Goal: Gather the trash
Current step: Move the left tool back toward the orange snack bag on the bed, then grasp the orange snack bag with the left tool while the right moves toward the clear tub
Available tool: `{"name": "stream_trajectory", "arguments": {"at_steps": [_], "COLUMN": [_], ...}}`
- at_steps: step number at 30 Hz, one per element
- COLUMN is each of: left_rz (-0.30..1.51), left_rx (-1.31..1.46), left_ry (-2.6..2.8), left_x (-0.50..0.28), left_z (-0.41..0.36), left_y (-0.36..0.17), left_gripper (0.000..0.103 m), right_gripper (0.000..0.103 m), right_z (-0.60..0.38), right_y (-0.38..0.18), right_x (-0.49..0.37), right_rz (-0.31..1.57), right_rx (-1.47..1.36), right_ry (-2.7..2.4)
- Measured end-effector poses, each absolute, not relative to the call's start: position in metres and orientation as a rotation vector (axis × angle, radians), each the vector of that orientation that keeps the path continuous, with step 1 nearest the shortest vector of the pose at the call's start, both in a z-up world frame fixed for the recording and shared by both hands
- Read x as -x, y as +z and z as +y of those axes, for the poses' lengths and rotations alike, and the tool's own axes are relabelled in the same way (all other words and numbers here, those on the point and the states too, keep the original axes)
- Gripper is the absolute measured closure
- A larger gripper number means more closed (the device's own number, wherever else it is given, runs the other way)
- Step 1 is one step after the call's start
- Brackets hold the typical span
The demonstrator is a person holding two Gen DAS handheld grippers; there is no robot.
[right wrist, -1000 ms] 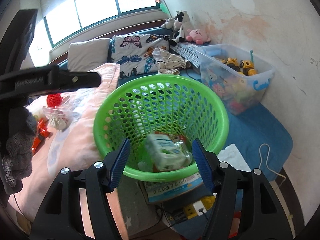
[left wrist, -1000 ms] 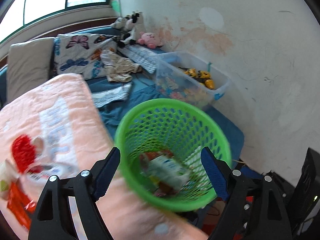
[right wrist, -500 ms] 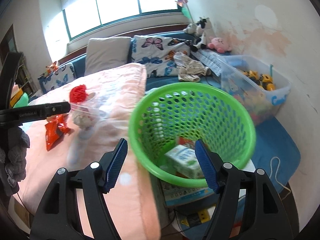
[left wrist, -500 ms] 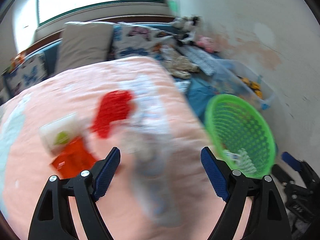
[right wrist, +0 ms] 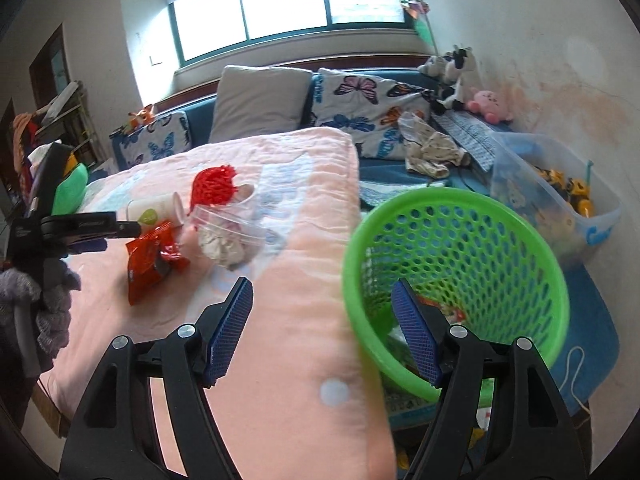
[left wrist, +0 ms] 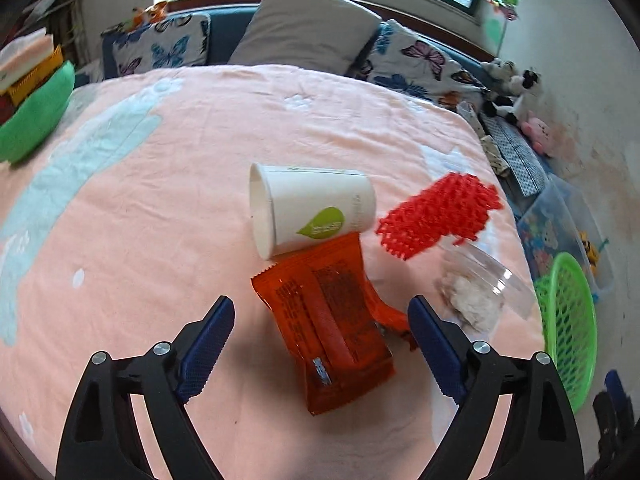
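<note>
— On the pink blanket (left wrist: 168,184), what lay under the left gripper (left wrist: 320,340)?
— An orange wrapper (left wrist: 332,332), between its spread fingers but not pinched; the jaws had just been opening wider. A white paper cup (left wrist: 308,208) lay on its side, touching the wrapper's far end, with a red mesh (left wrist: 440,212) and a clear plastic tub (left wrist: 480,288) of crumpled tissue beside them.
— And the right gripper (right wrist: 322,328)?
— Its jaws had just been opening too, nothing between them, over the blanket's edge.
— Where was the green basket (right wrist: 520,240)?
— Just beside the bed, against the right gripper's right finger, some trash already inside.
</note>
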State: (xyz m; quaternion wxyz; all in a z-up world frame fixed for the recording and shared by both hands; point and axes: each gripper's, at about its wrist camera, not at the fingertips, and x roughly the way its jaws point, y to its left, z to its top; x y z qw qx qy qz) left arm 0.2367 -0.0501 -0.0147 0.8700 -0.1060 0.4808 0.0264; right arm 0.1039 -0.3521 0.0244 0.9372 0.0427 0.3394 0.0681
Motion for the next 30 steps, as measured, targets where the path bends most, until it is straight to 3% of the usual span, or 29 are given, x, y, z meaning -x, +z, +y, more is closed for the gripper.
{"name": "stream_trajectory", "arguments": {"at_steps": [5,26,30], "left_rz": [1.024,1.107,1.106], "left_rx": [0.251,0.206,0.197], "left_ry": [0.101,0.254,0.244], "left_x": [-0.252,-0.288,-0.286], "left_z": [-0.051,-0.065,-0.064], "left_y": [-0.024,-0.062,-0.064], "left_gripper": [0.011,0.011,0.023], "right_gripper": [0.031,0.031,0.03], "right_z": [-0.344,-0.331,-0.327], "right_y": [0.02,0.0,0.0], "right_x": [-0.11,-0.137,-0.141], "right_rz": [0.704,0.762,0.771], "right_rx": [-0.073,-0.076,-0.07], "right_ry": [0.167,0.218,0.231]}}
